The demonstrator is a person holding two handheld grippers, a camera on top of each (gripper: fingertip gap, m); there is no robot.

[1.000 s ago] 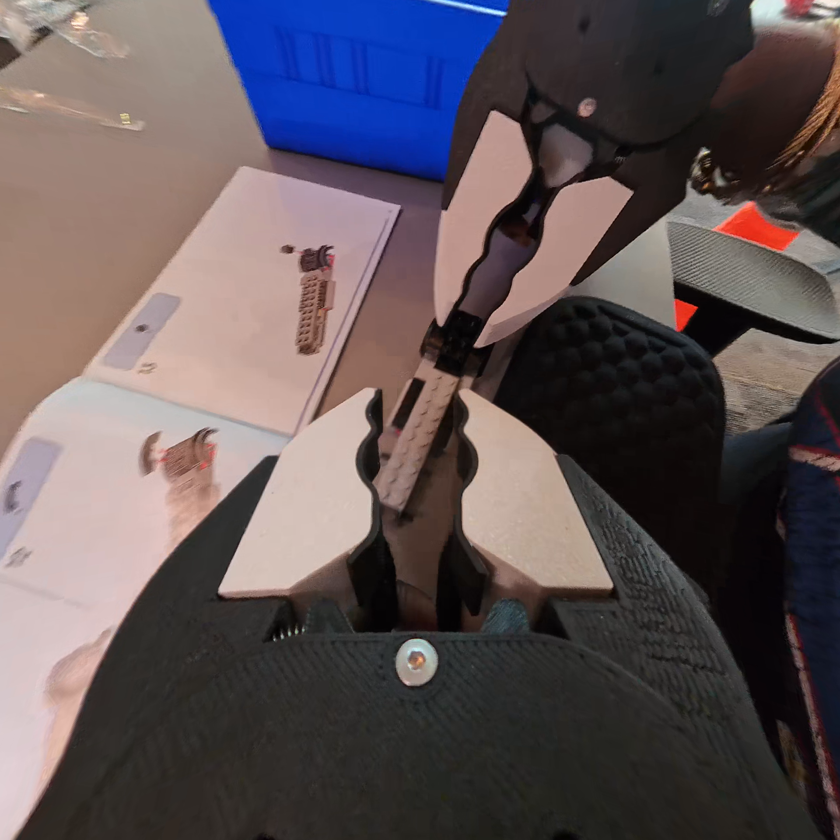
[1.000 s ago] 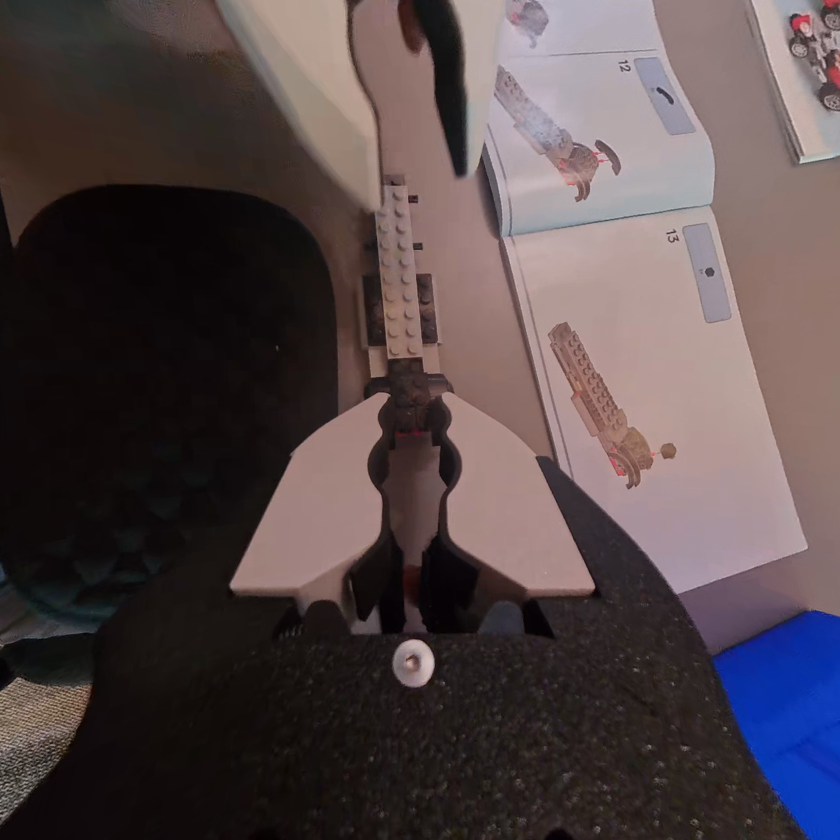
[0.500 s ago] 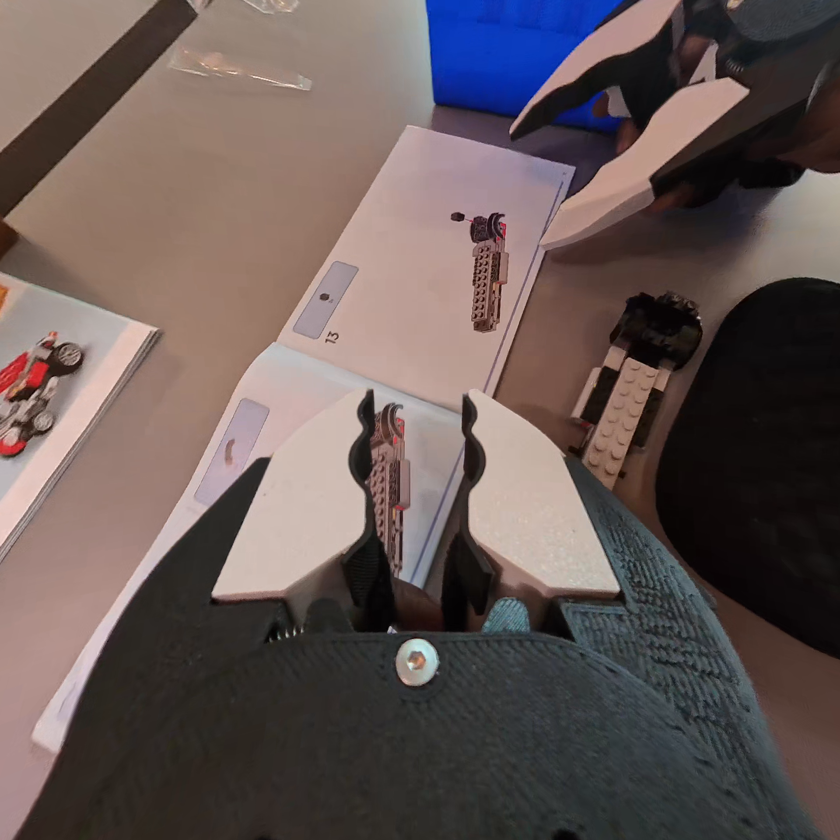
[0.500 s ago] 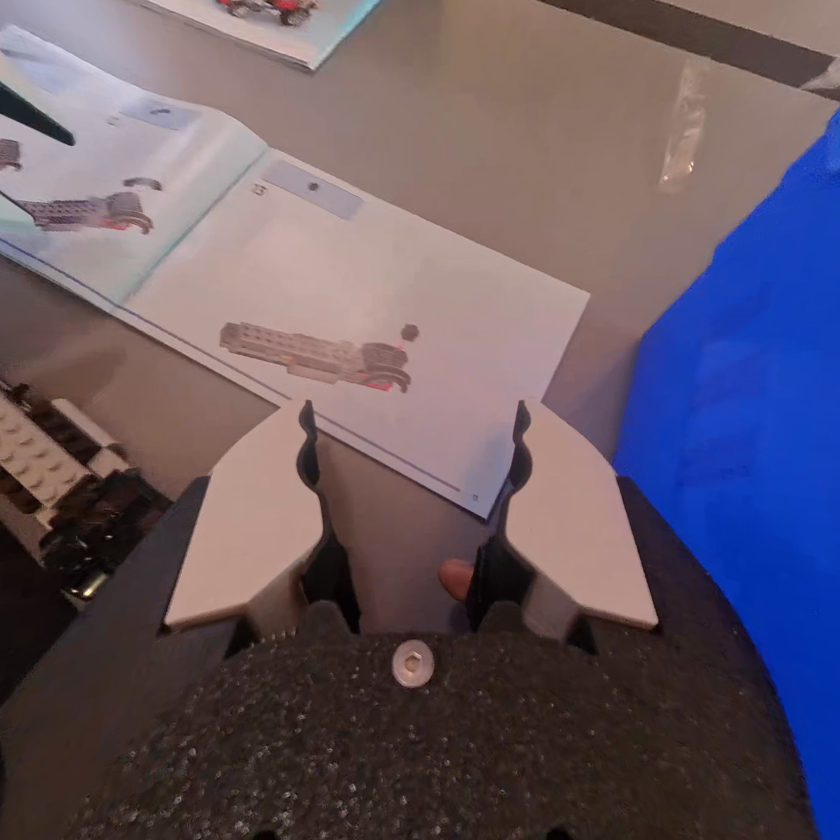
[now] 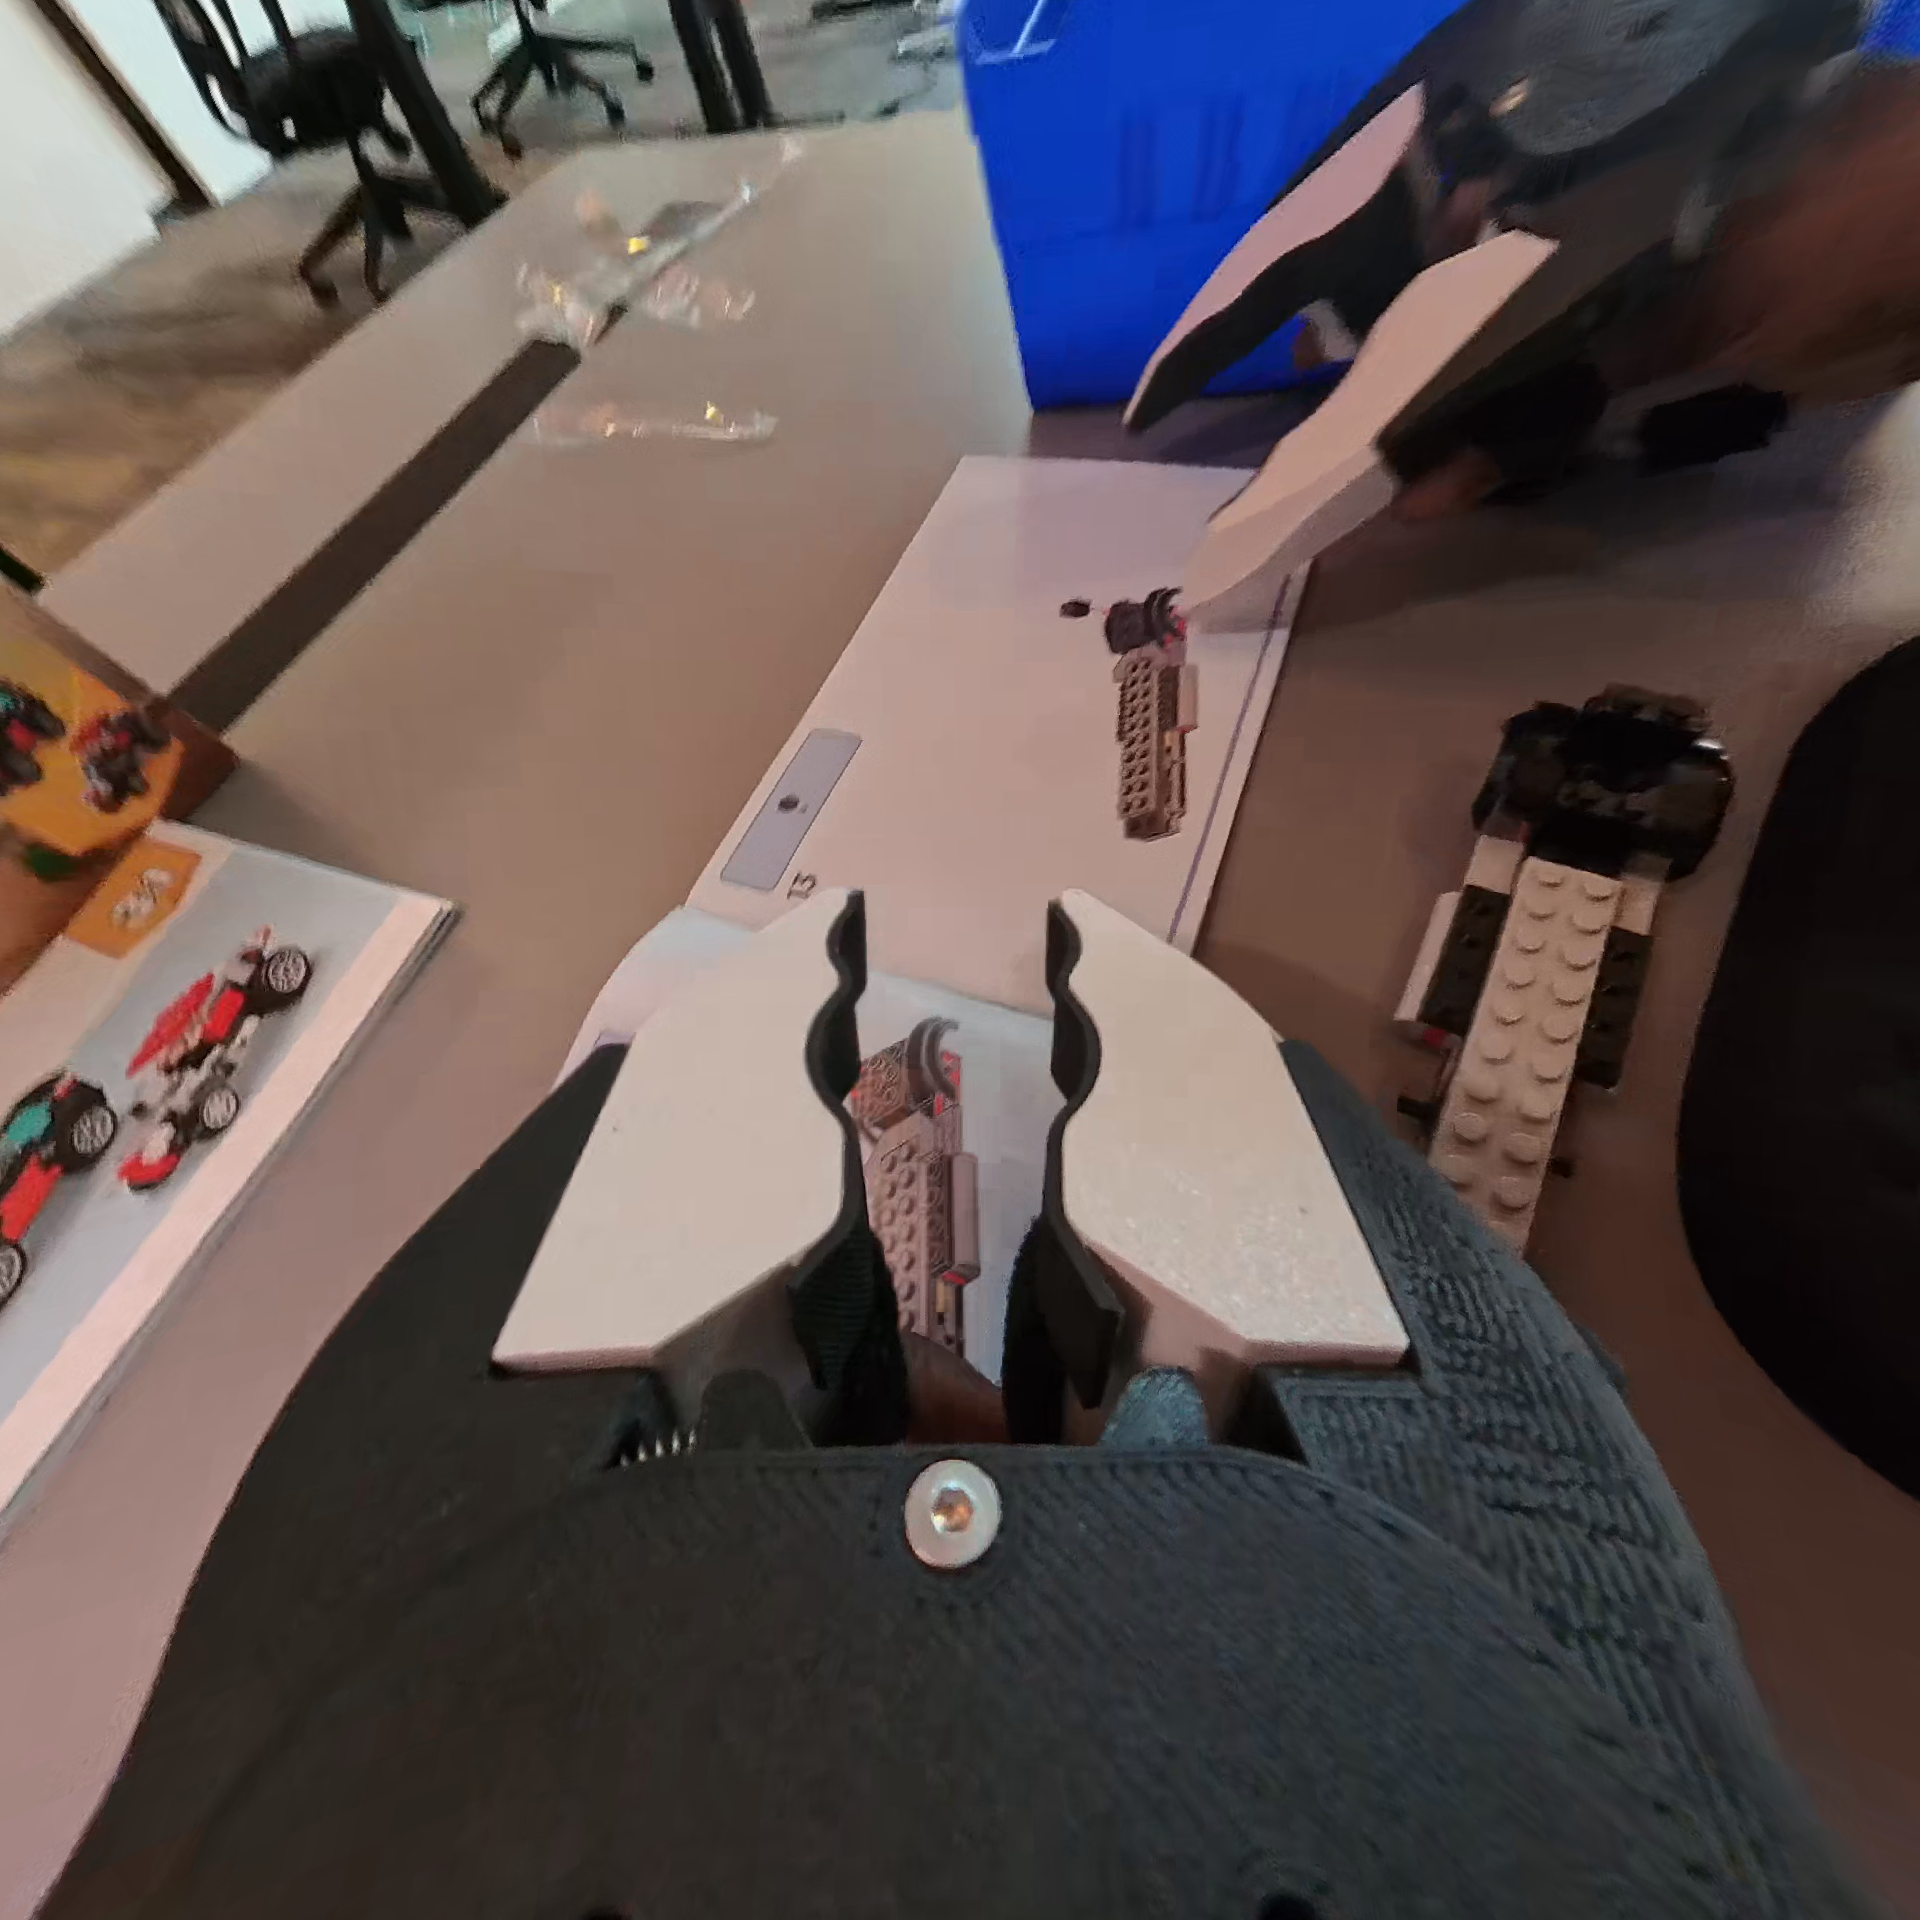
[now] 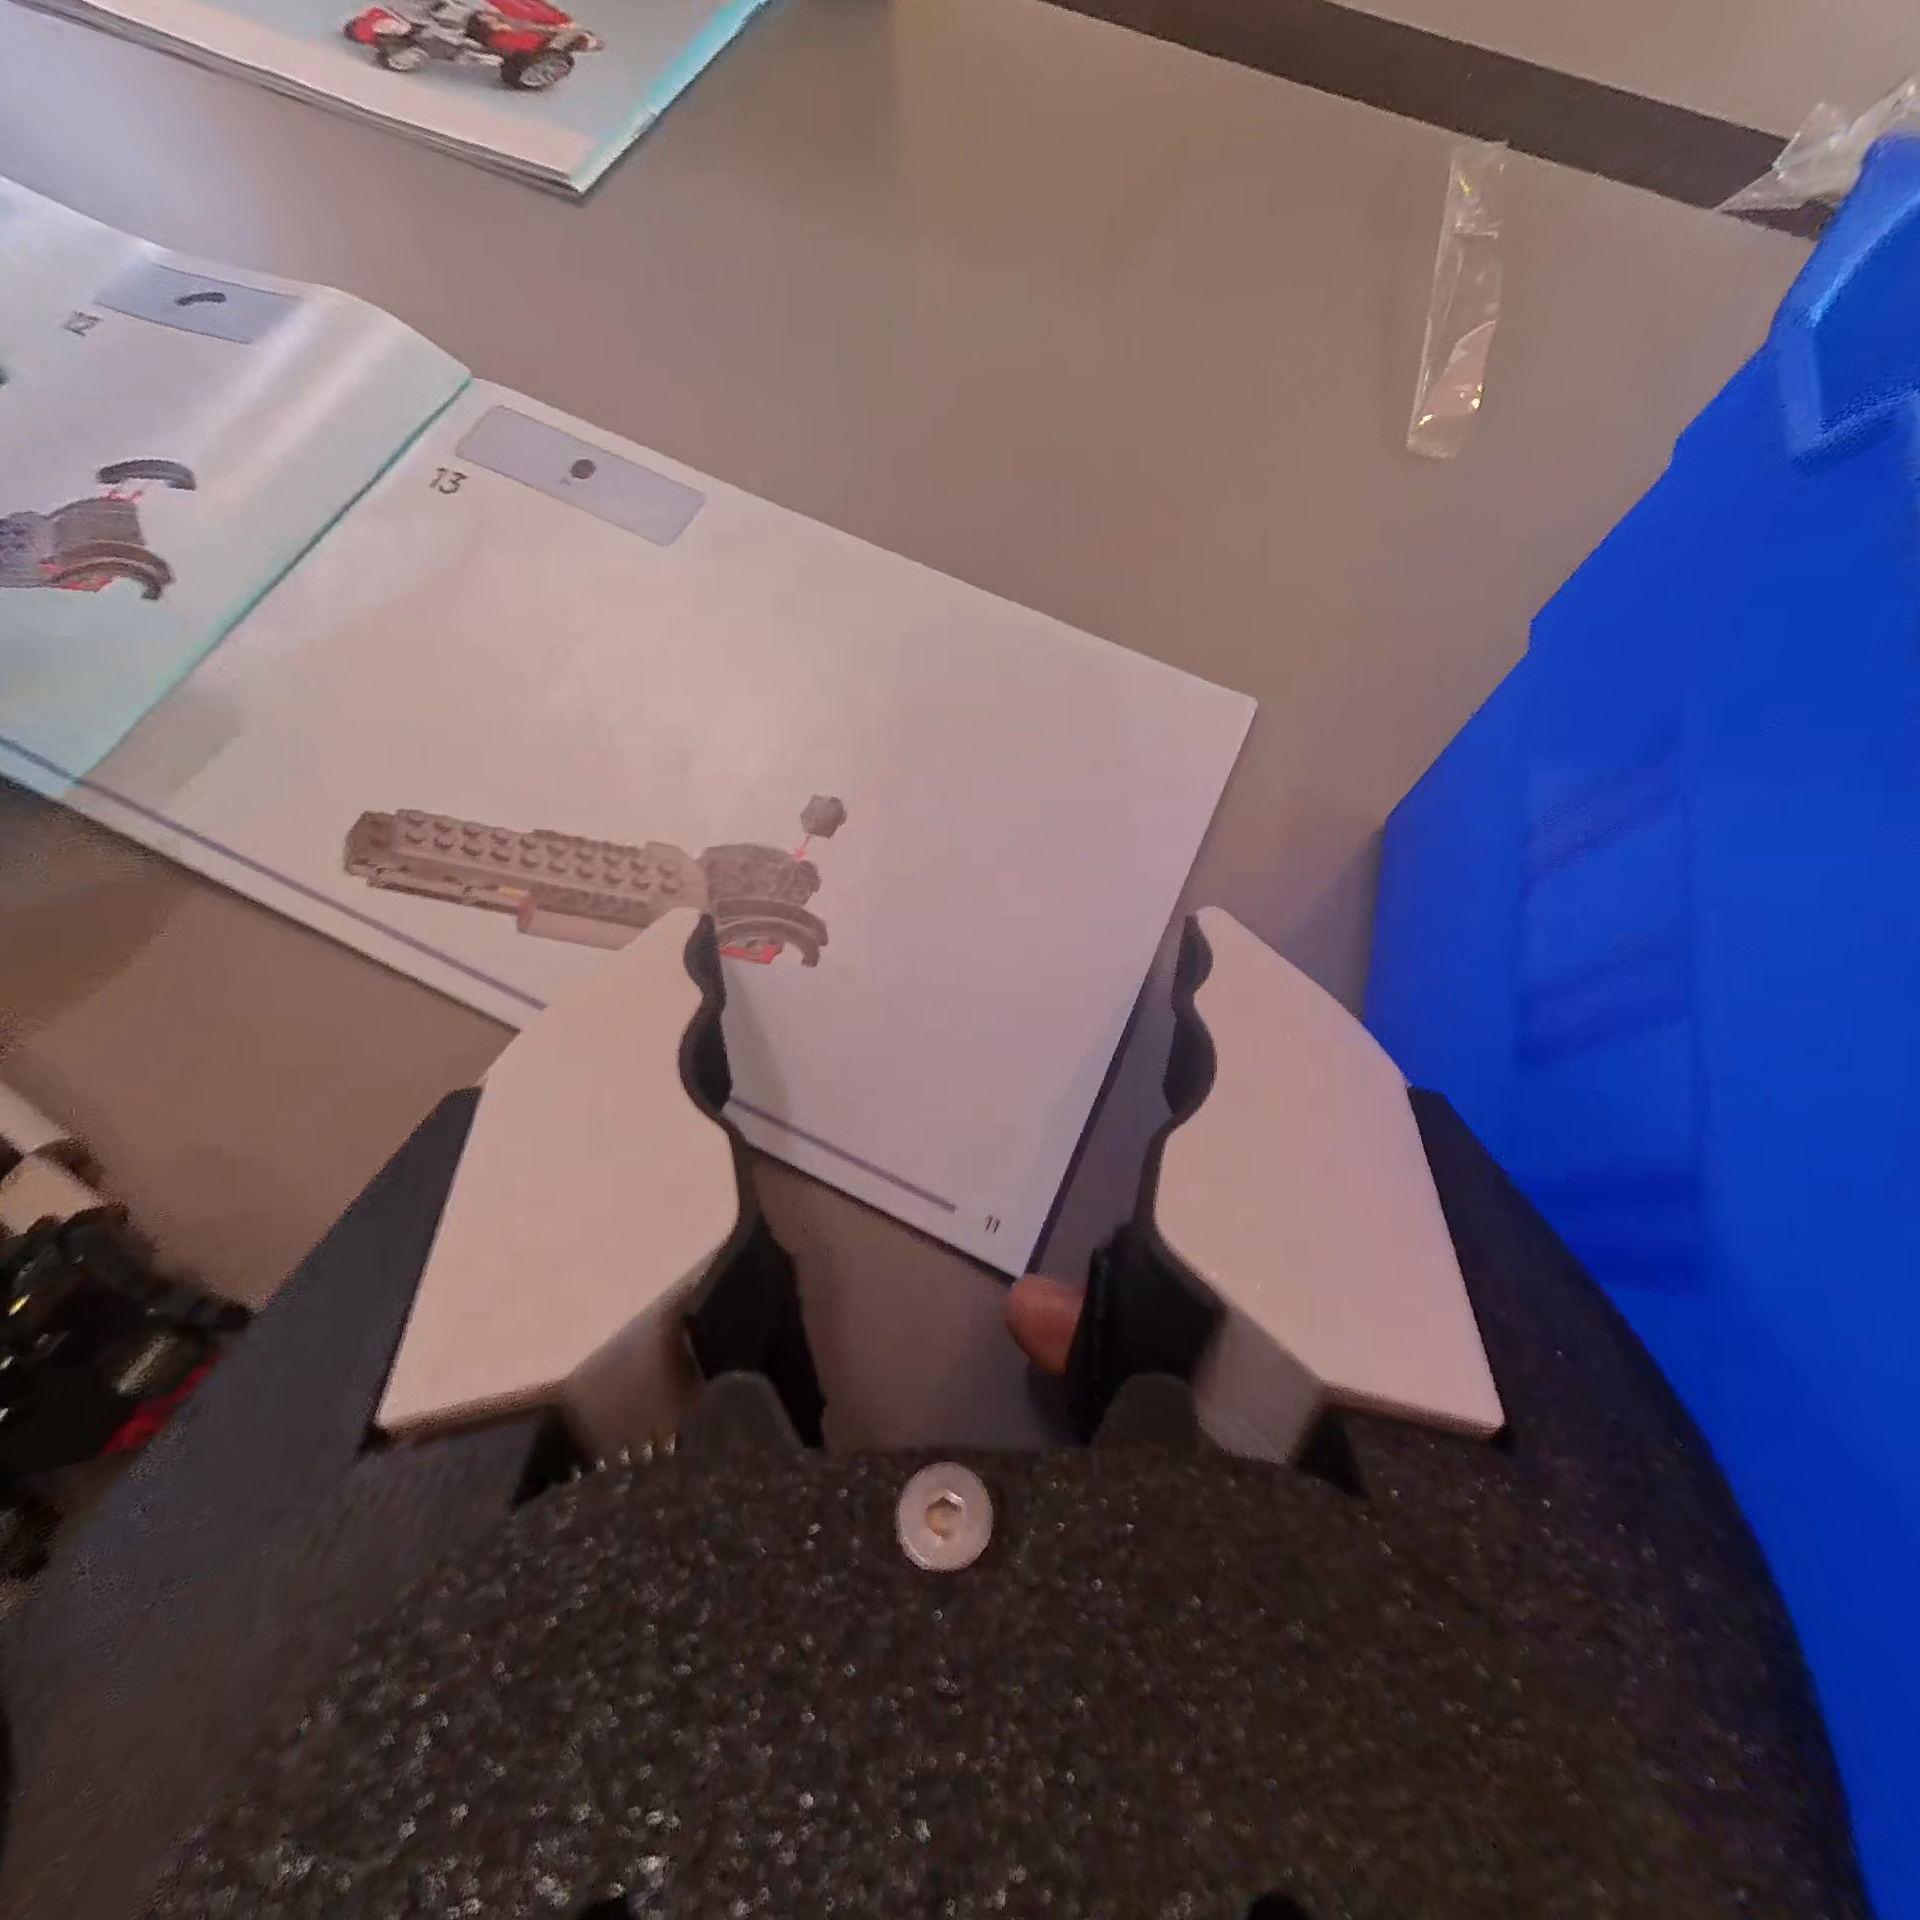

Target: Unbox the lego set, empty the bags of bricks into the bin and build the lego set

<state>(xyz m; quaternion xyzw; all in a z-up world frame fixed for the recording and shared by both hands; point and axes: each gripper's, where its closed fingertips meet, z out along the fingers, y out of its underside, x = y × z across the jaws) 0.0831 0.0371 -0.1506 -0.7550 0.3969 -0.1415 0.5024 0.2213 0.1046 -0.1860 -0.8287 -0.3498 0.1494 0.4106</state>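
A: Left gripper [image 5: 951,935]?
B: White fingers with black wavy pads, jaws apart, nothing between them. It hangs over the near page of the open white instruction booklet [image 5: 997,665], which lies flat on the grey-brown desk [image 5: 582,644].

A: Right gripper [image 6: 945,945]?
B: Jaws wide apart, empty. It sits over the booklet's far page, near that page's outer corner, just beside the blue plastic bin [image 6: 1704,831]. In the left wrist view, one fingertip looks to be on or just above the page edge; contact I cannot tell.

A: The build?
B: The part-built lego model, a long light-grey studded plate on black and white bricks with a black curved end [image 5: 1548,935], lies on the desk beside the booklet's long edge, toward the desk's near edge. Neither gripper touches it. A black rounded pad [image 5: 1818,1039] sits just beyond it.

A: Bin?
B: Stands at the far side of the desk, past the booklet. Contents hidden.

A: Else?
B: A second closed booklet with red vehicles on its cover [image 5: 197,1049] toward the desk's left side, the orange cardboard lego box [image 5: 83,769] just behind it. Clear empty plastic bags [image 5: 644,260] farther back. Black office chairs [image 5: 343,114] on the floor beyond.
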